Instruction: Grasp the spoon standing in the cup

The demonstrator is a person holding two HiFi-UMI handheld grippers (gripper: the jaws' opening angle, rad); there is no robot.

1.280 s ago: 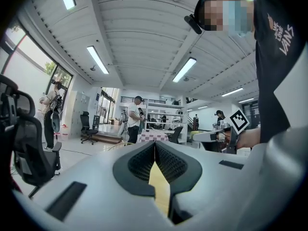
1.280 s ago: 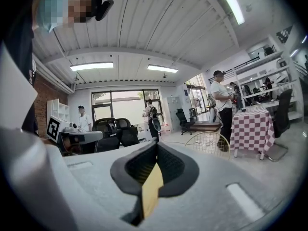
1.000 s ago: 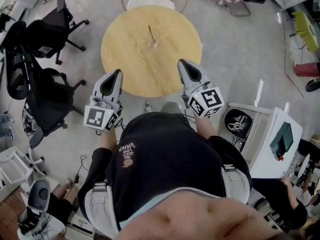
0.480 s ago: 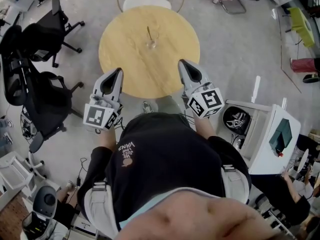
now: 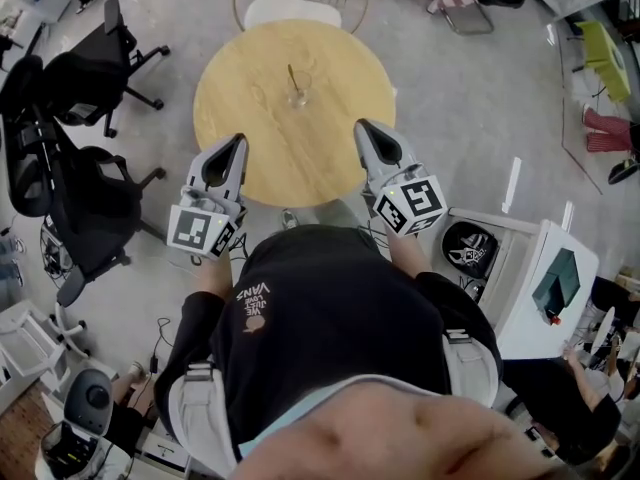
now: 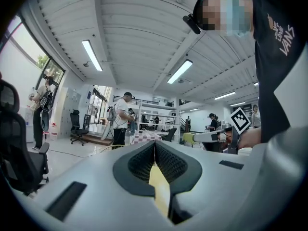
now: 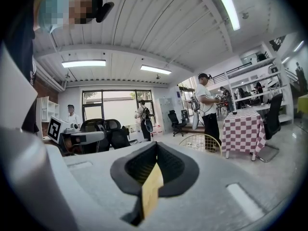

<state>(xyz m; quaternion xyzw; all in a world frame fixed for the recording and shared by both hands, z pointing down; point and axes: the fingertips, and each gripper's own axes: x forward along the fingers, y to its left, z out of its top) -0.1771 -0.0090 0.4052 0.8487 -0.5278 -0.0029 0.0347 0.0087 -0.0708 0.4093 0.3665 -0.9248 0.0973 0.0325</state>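
Standing tilted in a small clear cup (image 5: 298, 96) on the far half of the round wooden table (image 5: 330, 153), the spoon (image 5: 292, 75) is well apart from both grippers. The left gripper (image 5: 238, 144) and right gripper (image 5: 361, 128) hover at the table's near edge, each with jaws pressed together, gripping nothing

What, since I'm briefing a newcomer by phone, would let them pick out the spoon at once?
Find the round wooden table on the grey floor. Toward its far side stands a small clear cup, and the spoon is the thin dark handle tilting out of it, the only slim thing sticking up from the tabletop.
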